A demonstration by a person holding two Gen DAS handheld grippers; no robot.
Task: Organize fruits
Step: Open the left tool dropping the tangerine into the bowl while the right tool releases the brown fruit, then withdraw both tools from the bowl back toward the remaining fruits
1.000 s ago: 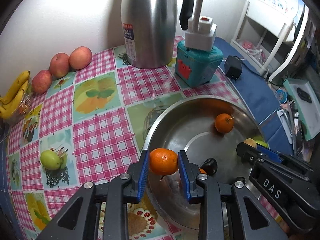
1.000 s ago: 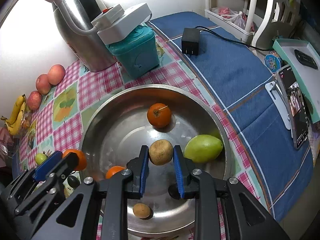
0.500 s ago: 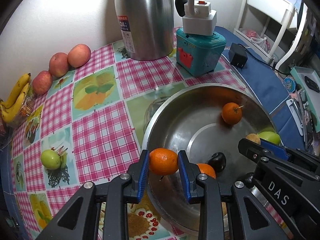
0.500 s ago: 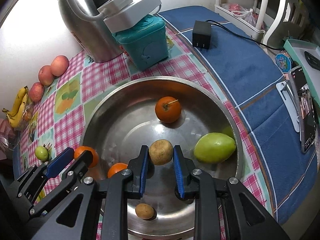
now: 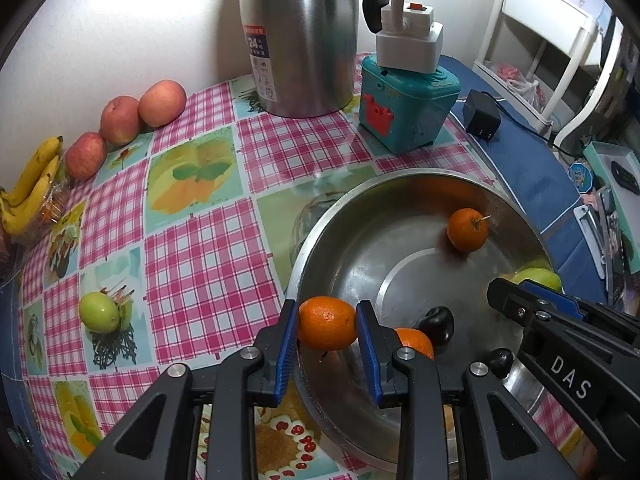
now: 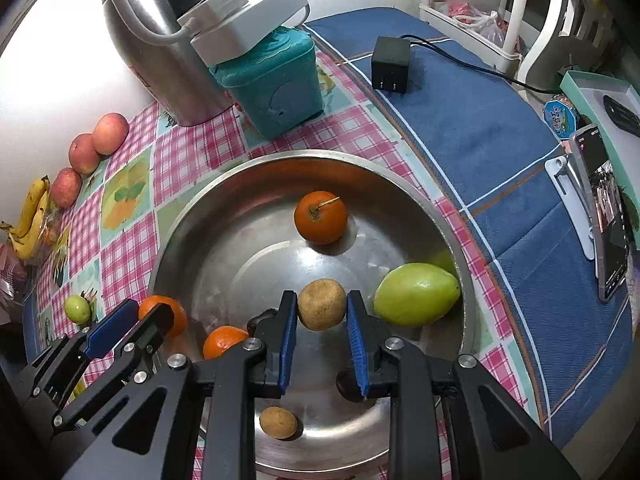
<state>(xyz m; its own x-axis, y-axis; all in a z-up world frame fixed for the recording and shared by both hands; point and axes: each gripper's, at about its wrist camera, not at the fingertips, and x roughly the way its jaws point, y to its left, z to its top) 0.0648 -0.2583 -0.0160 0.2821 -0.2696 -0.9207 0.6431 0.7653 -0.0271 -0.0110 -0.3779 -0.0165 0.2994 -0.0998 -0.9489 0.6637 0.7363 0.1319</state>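
My left gripper (image 5: 327, 328) is shut on an orange (image 5: 327, 328) and holds it above the left rim of the steel bowl (image 5: 400, 184). My right gripper (image 6: 322, 310) is shut on a brown round fruit (image 6: 322, 310) and holds it over the middle of the bowl (image 6: 304, 158). In the bowl lie an orange with a stem (image 6: 320, 217), a green mango (image 6: 416, 294), another orange (image 6: 224, 340), a small brown fruit (image 6: 278, 422) and dark fruits (image 5: 438, 324). The left gripper also shows in the right wrist view (image 6: 136, 320).
On the checked tablecloth lie a small green fruit (image 5: 99, 312), three apples (image 5: 120, 120) and bananas (image 5: 30, 184) at the left. A steel kettle (image 5: 300, 36) and a teal box (image 5: 406, 110) with a white power strip stand behind the bowl. A black adapter (image 6: 390, 65) lies on blue cloth.
Both grippers have drawn back and risen a little with their fruits still held. More of the bowl and the table behind it shows now.
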